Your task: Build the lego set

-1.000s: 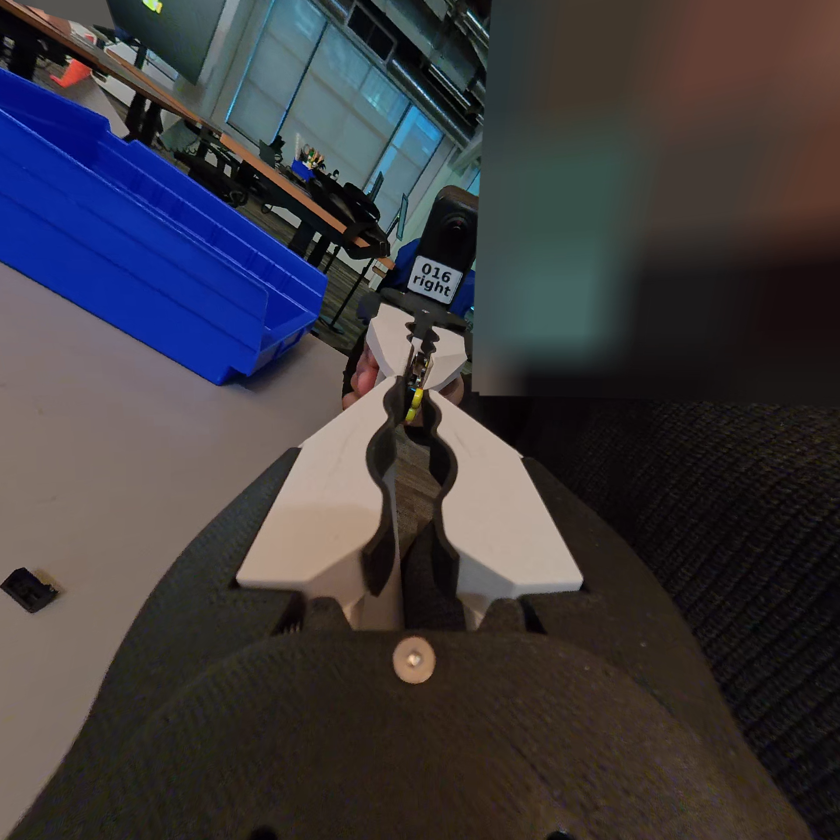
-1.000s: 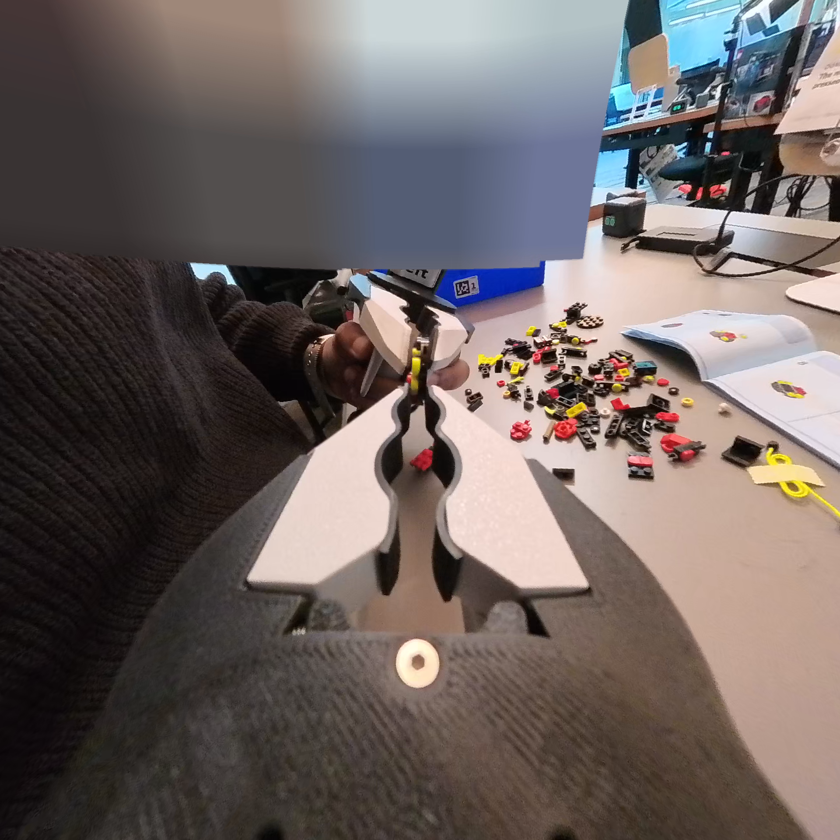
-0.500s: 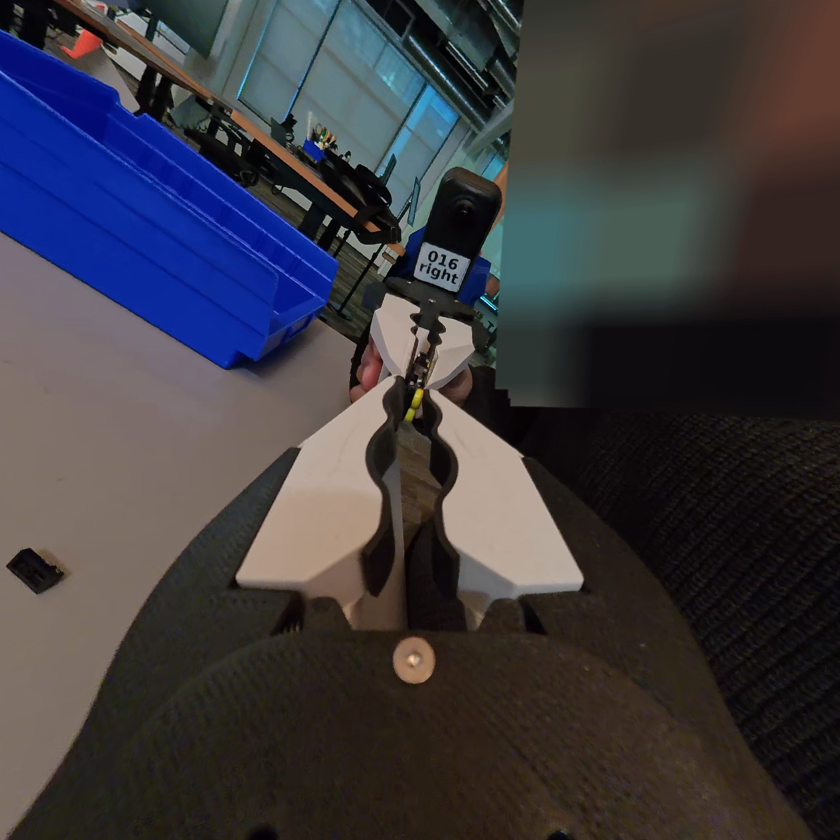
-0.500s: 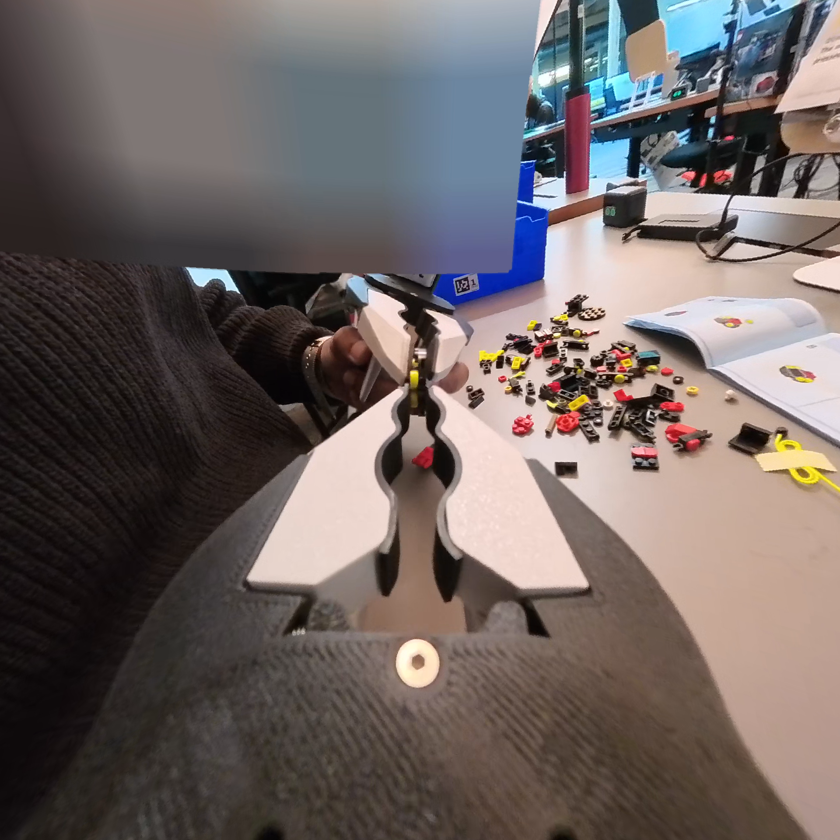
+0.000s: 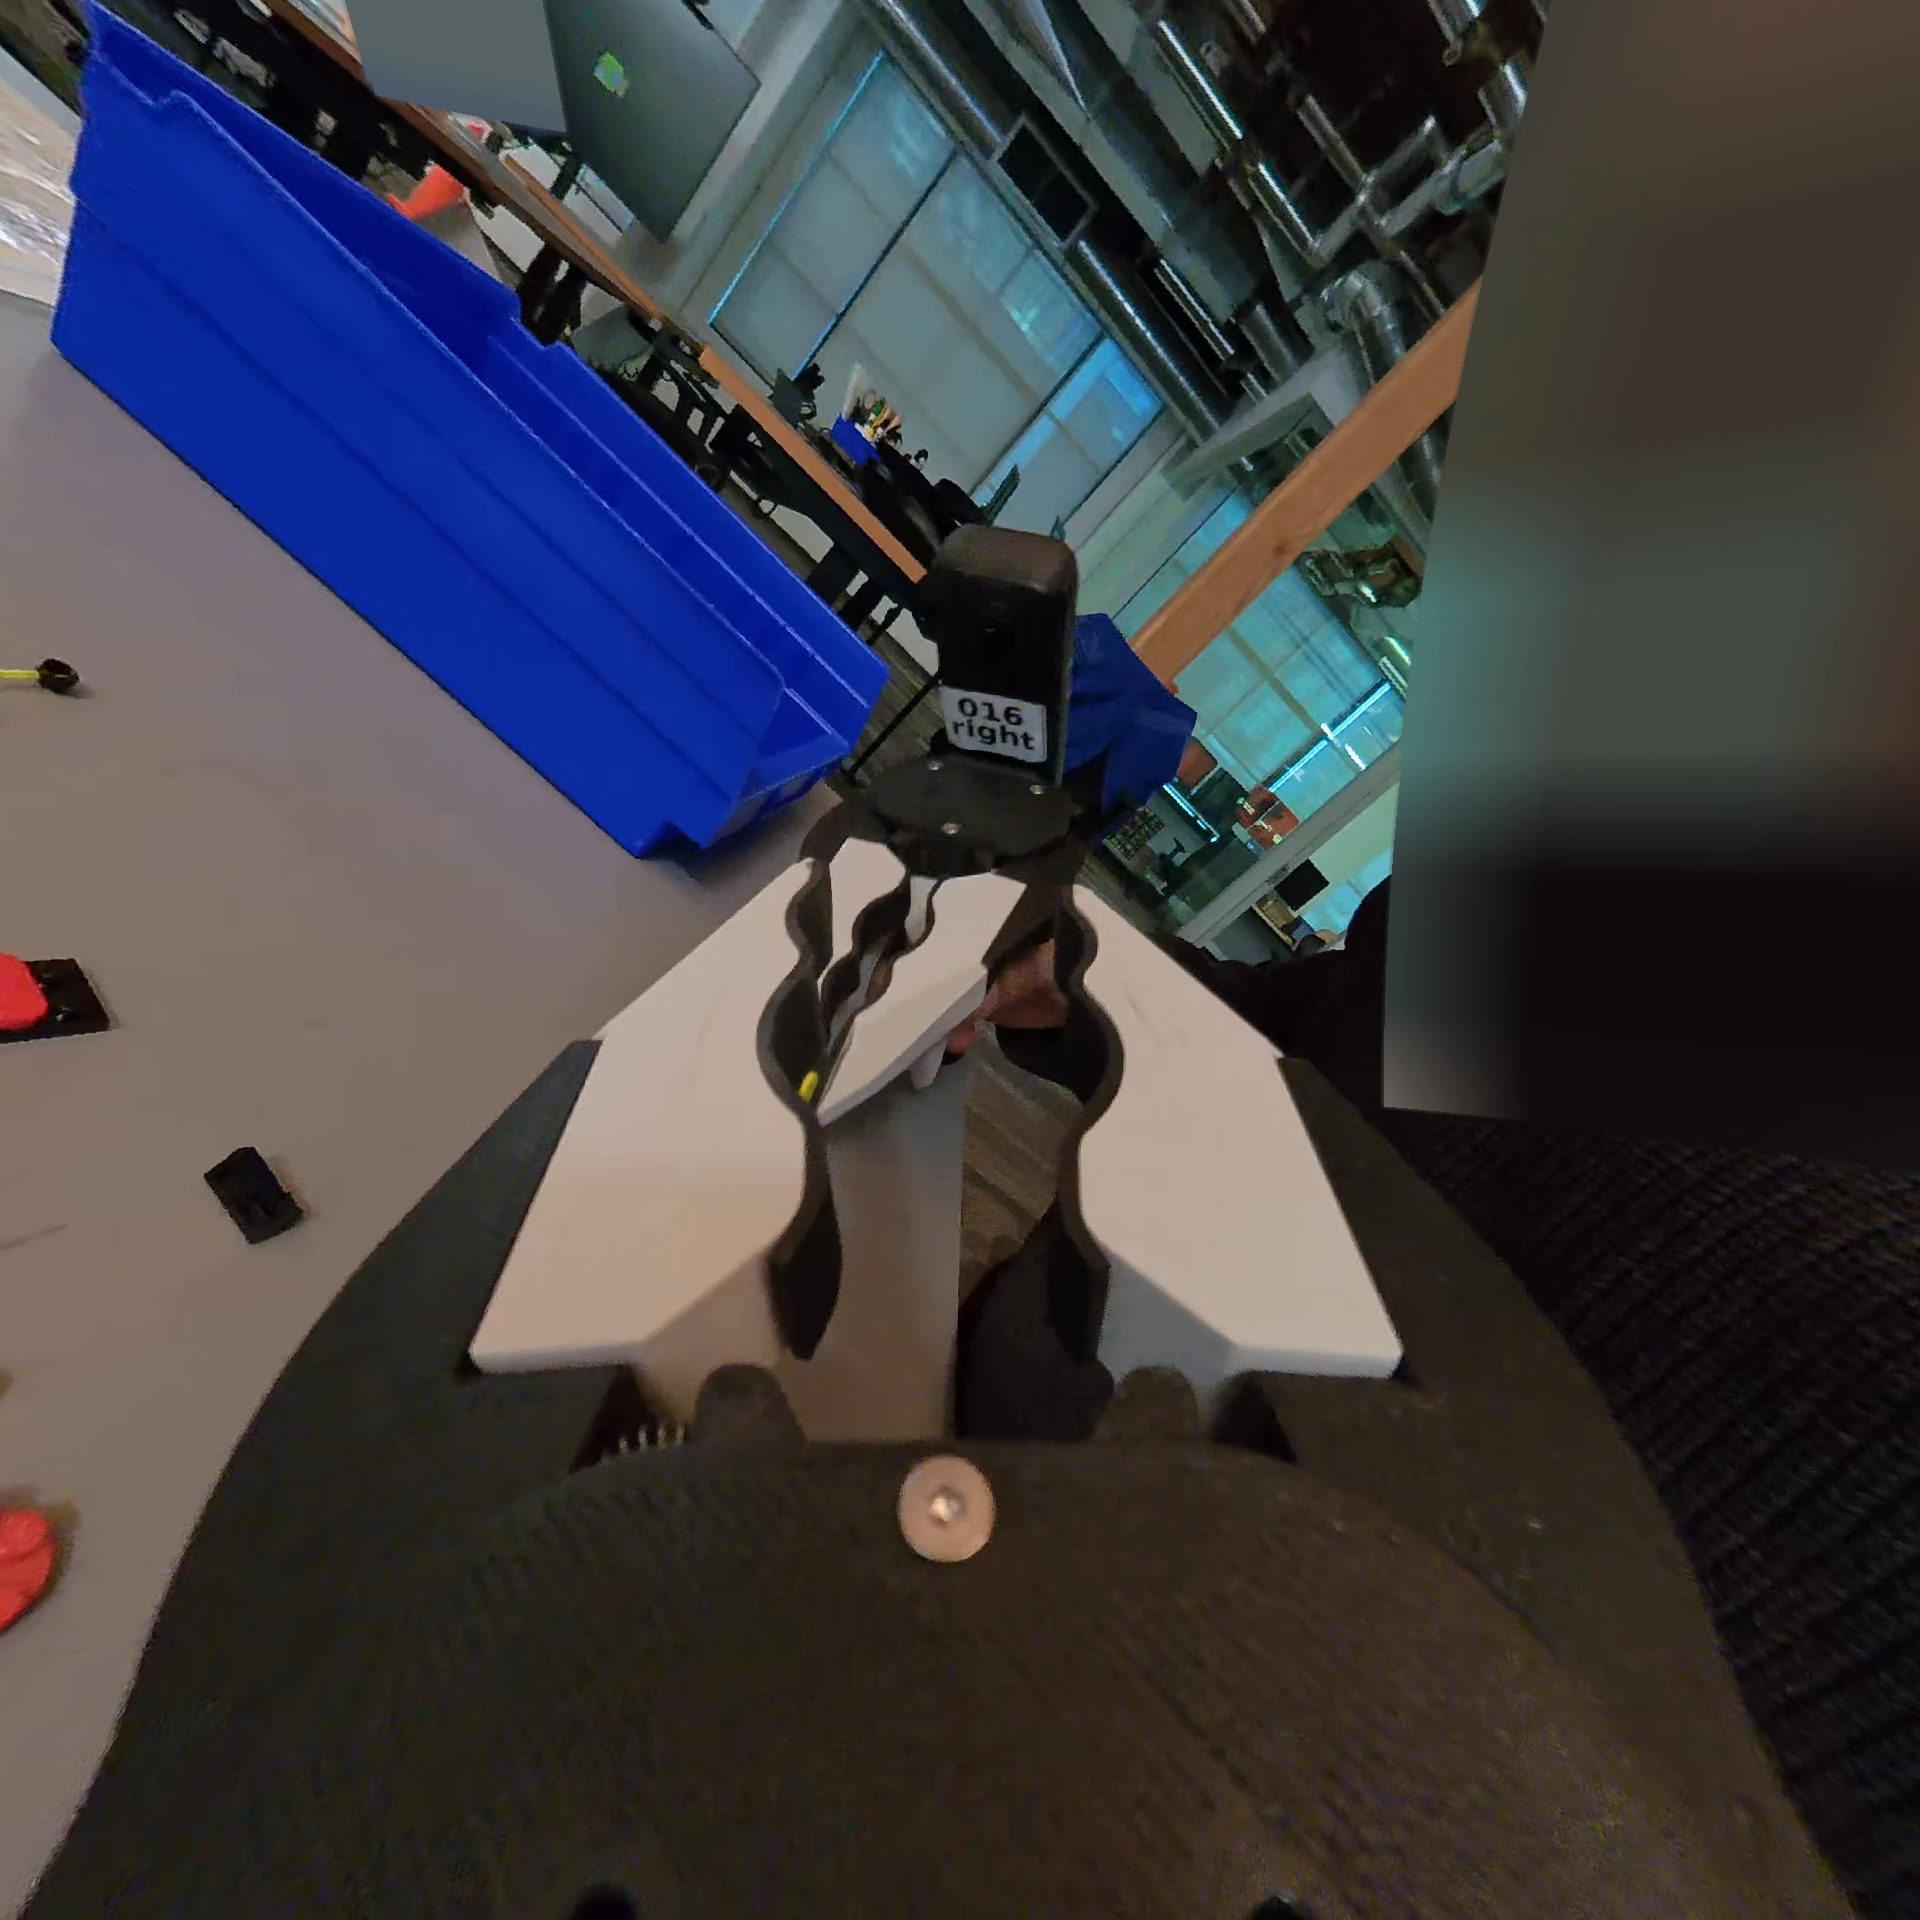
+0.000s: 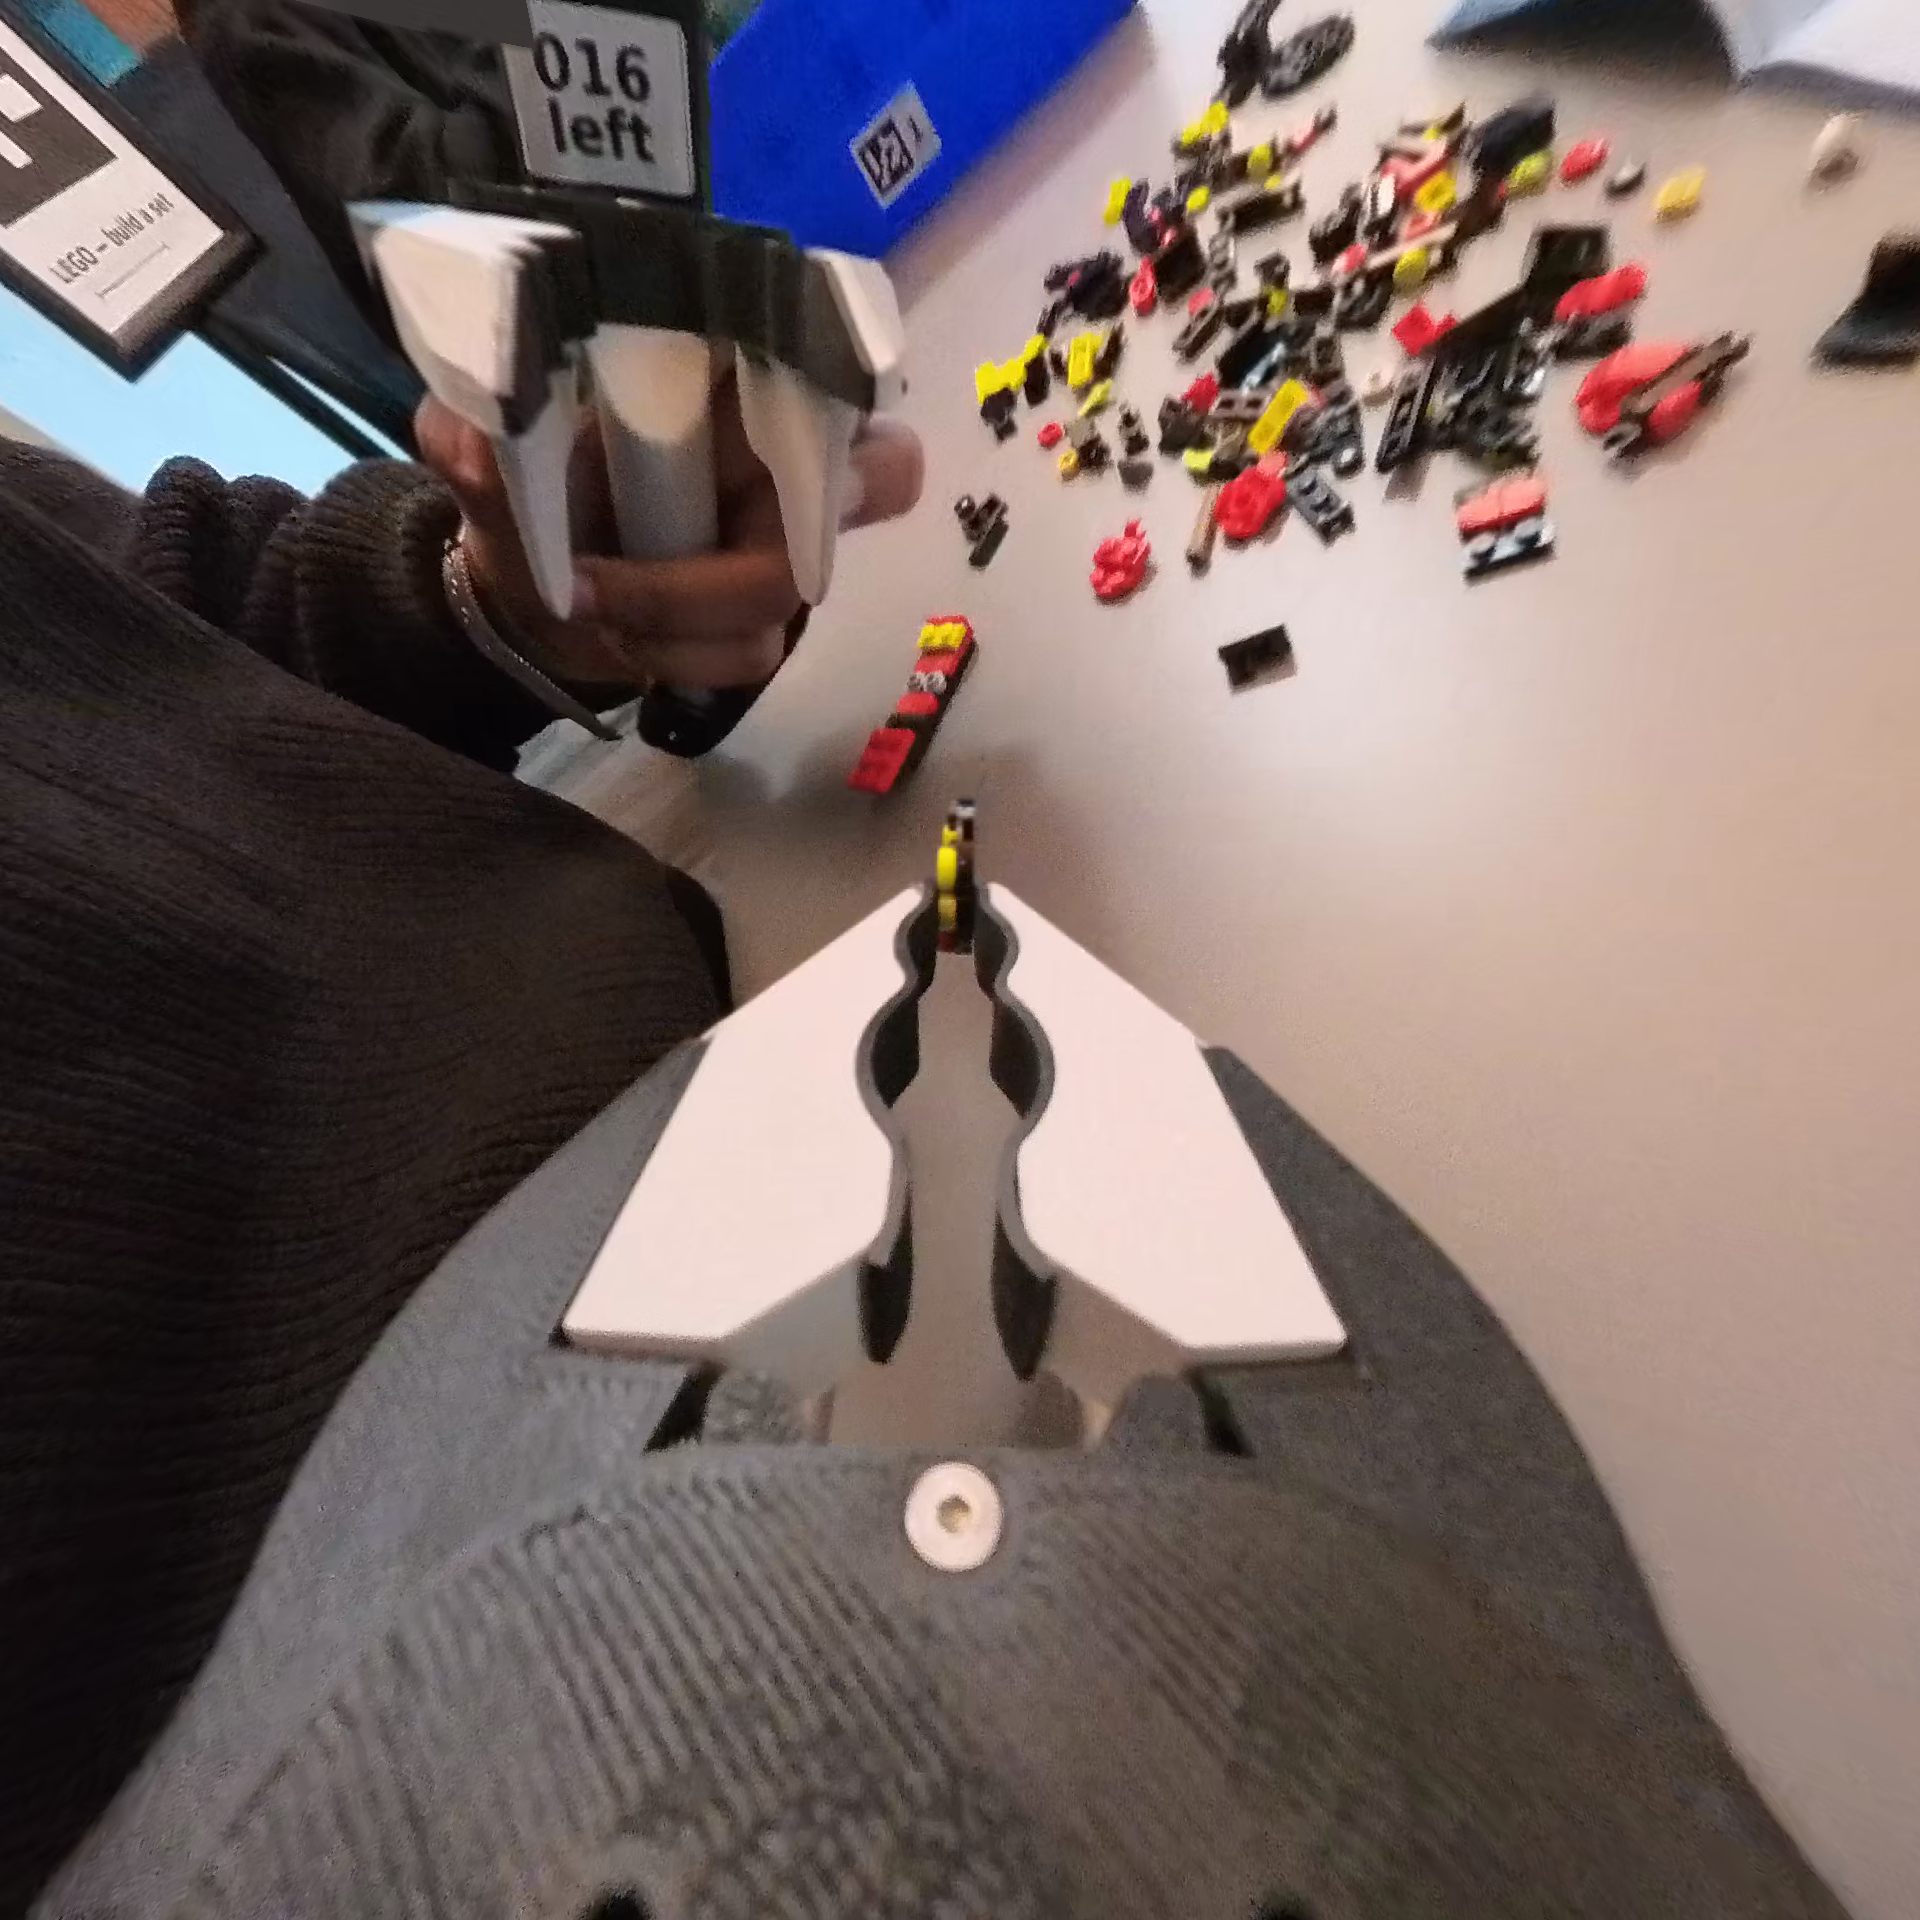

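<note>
My right gripper (image 6: 951, 914) is shut on a small yellow, black and red lego assembly (image 6: 948, 868) and holds it above the grey table (image 6: 1455, 935). My left gripper (image 5: 935, 925) is open and empty. In the right wrist view it (image 6: 686, 592) hangs at the upper left, apart from the assembly. In the left wrist view the right gripper (image 5: 816, 1081) points between my open fingers with a yellow bit at its tip. A longer red, black and yellow lego strip (image 6: 914, 701) lies on the table. A pile of loose pieces (image 6: 1351, 312) lies beyond it.
A blue bin (image 5: 416, 436) stands at the table's far side and also shows in the right wrist view (image 6: 883, 94). A loose black piece (image 5: 255, 1193) and a red-topped black plate (image 5: 42, 997) lie to the left. A person's dark sleeve (image 6: 260, 935) fills the left. There is about 8 centimeters between the tips of the two grippers. The loose black piece (image 5: 255, 1193) sits 10 centimeters or so from the ends of my right fingers. My right wrist view (image 6: 1244, 637) looks at it from another angle.
My left gripper has opened and let go of the small assembly. The two grippers have come apart. My right gripper keeps the assembly and has tilted down toward the table.
</note>
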`<state>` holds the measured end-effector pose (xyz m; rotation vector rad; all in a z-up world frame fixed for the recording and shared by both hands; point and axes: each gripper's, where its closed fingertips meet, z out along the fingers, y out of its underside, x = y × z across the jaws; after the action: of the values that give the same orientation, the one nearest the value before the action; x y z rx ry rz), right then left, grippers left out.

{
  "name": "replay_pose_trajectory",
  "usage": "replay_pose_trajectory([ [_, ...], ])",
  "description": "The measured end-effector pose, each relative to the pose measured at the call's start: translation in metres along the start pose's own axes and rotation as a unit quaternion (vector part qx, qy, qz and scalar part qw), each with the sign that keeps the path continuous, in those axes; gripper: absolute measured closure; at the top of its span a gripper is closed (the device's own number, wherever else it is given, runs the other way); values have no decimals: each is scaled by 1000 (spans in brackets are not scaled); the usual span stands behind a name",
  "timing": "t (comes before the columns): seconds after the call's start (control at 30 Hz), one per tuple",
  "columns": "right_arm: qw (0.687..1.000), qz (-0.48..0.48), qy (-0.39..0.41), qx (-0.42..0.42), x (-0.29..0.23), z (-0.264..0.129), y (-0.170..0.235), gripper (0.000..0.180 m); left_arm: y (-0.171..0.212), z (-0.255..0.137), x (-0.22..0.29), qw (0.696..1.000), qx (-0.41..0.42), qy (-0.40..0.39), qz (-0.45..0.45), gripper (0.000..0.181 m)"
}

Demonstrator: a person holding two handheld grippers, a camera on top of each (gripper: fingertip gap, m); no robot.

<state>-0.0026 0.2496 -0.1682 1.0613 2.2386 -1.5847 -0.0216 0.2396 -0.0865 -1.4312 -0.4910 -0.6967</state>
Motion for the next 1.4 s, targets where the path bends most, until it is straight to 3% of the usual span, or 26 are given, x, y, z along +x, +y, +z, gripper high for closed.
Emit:
replay_pose_trajectory([
  [0.43,996,-12,47,-78,17,9,27,172,16,6,5,998,-47,0,30,148],
  [0.7,996,-11,70,-59,25,3,20,165,37,12,-2,989,-109,-39,87,147],
  [1.07,996,-37,72,-26,21,-1,6,157,33,9,-11,991,-101,-58,62,148],
  [1.4,992,-97,68,-54,12,6,12,146,38,8,-19,987,-117,-84,74,147],
])
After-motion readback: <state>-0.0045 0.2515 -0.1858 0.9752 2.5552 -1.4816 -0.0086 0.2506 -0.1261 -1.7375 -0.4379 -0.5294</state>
